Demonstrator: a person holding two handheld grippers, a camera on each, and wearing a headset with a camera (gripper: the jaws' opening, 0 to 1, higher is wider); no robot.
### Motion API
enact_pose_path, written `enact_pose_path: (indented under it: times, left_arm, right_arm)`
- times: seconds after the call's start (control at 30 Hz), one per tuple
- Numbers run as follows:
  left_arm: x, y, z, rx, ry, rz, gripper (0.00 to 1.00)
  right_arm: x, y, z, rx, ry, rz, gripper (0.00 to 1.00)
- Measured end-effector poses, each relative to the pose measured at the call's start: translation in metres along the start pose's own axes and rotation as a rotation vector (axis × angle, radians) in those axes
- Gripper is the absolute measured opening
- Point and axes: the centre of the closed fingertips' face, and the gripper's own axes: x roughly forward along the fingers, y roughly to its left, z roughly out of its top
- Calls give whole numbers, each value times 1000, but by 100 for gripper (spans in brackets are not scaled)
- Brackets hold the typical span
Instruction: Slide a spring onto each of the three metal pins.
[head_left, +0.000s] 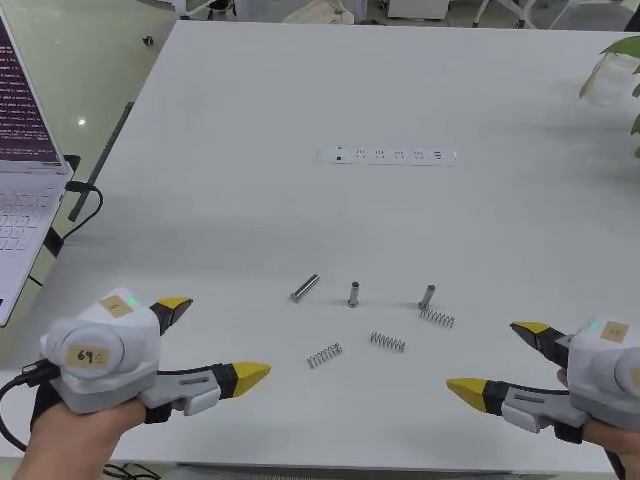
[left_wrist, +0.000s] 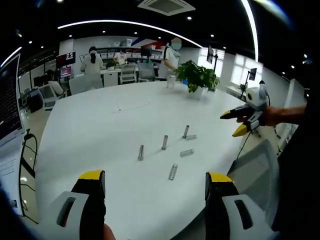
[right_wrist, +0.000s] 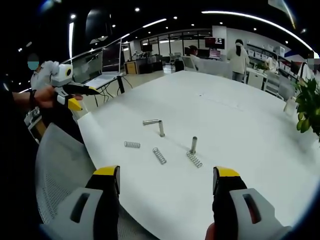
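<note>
pins (head_left: 353, 294): smooth steel cylinders, one lying | springs (head_left: 387, 342): fine wire coils, centre | left gripper (head_left: 215, 338), right gripper (head_left: 496, 358): open, empty | left gripper view: people (left_wrist: 92, 60) upper left

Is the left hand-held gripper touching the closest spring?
Apart. The head view shows bare table between the open left hand-held gripper and the nearest spring.

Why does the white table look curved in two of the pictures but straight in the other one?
Left gripper view and right gripper view: fisheye lenses bend the table into a rounded shape, and things near the sides look stretched. Head view: the table's edges run straight, the light is soft and even, and the pins and springs look sharp.
</note>
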Motion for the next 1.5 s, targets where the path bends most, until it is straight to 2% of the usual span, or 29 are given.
enact_pose_path:
  times: [0.63,1.13,1.5]
  left_arm:
    - [-1,1,-2,4,7,-2,79]
    - [-1,1,3,7,-4,-4,79]
    - [-1,4,2,9,-1,-3,78]
  right_arm:
    - [2,1,-1,3,11,4,75]
    - [2,1,2,0,10,8,75]
    - [2,1,2,4,10,7,75]
